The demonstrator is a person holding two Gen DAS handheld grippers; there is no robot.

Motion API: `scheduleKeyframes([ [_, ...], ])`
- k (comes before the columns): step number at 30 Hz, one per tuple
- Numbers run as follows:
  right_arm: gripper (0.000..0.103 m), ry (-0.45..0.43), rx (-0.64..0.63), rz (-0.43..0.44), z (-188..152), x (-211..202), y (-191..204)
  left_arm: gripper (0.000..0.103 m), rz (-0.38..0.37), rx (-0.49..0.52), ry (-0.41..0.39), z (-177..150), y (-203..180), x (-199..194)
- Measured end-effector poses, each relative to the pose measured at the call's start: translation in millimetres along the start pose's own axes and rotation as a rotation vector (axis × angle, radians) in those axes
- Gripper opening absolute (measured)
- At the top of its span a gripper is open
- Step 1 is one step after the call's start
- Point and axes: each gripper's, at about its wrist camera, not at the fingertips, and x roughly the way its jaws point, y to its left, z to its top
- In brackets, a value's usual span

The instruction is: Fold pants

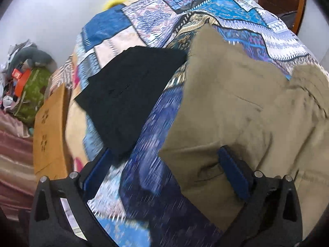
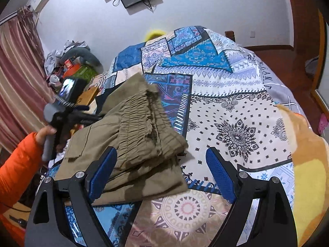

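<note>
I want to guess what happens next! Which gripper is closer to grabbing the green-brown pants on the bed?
Probably the left gripper: its open jaws straddle the edge of the khaki pants. The right gripper is open too, mostly over bare bedspread, with only one finger over the pants.

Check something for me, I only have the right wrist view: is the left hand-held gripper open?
Observer: Yes, the left hand-held gripper has its jaws wide apart.
Operator: Over what?
Observer: The edge of the khaki pants: one finger is over them, the other is past the edge.
Operator: Anything else lying there?
Observer: A folded black garment lies beside the pants on the patchwork quilt.
</note>
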Motion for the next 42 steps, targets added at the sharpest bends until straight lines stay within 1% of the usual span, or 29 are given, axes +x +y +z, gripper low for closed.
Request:
scheduleKeyframes([
  [3, 0.086, -0.003, -0.008, -0.002, -3, -4, 5, 0.103, 0.002, 0.013, 0.007, -27, 3, -15],
  [7, 0.086, -0.001, -0.032, -0.008, -8, -5, 12, 0.103, -0.028, -0.005, 0.011, -55, 6, -33],
  [10, 0.086, 0.01, -0.052, -0.016, -12, -2, 17, 0.103, -0.094, -0.044, 0.012, -73, 6, -45],
  [12, 0.086, 0.024, -0.065, -0.004, -15, 0, 18, 0.103, -0.175, -0.085, 0.018, -85, 8, -54],
  [13, 0.086, 0.035, -0.068, 0.0, -16, 3, 18, 0.103, -0.194, -0.098, 0.016, -89, 8, -56],
  [14, 0.084, 0.042, -0.069, -0.002, -18, 5, 18, 0.103, -0.205, -0.11, 0.009, -93, 8, -59],
  [16, 0.068, 0.072, -0.073, -0.003, -22, 12, 17, 0.103, -0.186, -0.121, -0.019, -104, 6, -65],
  [19, 0.058, 0.087, -0.056, 0.019, -26, 18, 13, 0.103, -0.131, -0.126, -0.038, -117, 10, -71],
  [21, 0.056, 0.082, -0.055, 0.017, -27, 16, 11, 0.103, -0.119, -0.129, -0.04, -122, 15, -71],
  [25, 0.046, 0.067, -0.067, 0.007, -30, 12, 13, 0.103, -0.107, -0.15, -0.041, -134, 27, -72],
  [26, 0.045, 0.065, -0.068, 0.006, -30, 11, 14, 0.103, -0.092, -0.155, -0.045, -135, 29, -72],
  [27, 0.044, 0.063, -0.068, 0.005, -31, 10, 14, 0.103, -0.051, -0.16, -0.054, -136, 30, -74],
  [28, 0.044, 0.062, -0.066, 0.005, -31, 10, 14, 0.099, 0.023, -0.161, -0.062, -137, 31, -76],
  [30, 0.043, 0.061, -0.05, 0.014, -32, 9, 11, 0.093, 0.114, -0.153, -0.052, -139, 34, -75],
  [33, 0.044, 0.074, -0.019, 0.035, -30, 9, 6, 0.093, 0.052, -0.184, -0.047, -136, 44, -77],
  [34, 0.044, 0.076, -0.018, 0.036, -27, 8, 6, 0.093, 0.058, -0.182, -0.06, -134, 44, -80],
  [35, 0.044, 0.076, -0.019, 0.034, -25, 7, 6, 0.093, 0.066, -0.169, -0.089, -128, 43, -87],
  [37, 0.044, 0.06, -0.031, 0.018, -16, 4, 7, 0.093, 0.055, -0.152, -0.126, -118, 39, -95],
  [38, 0.044, 0.054, -0.035, 0.015, -14, 3, 7, 0.093, 0.028, -0.137, -0.154, -108, 35, -101],
  [40, 0.044, 0.038, -0.044, 0.008, -3, 5, 6, 0.093, -0.01, -0.116, -0.187, -94, 30, -107],
  [42, 0.045, 0.032, -0.058, 0.0, 6, 9, 5, 0.093, -0.072, -0.091, -0.215, -73, 19, -110],
])
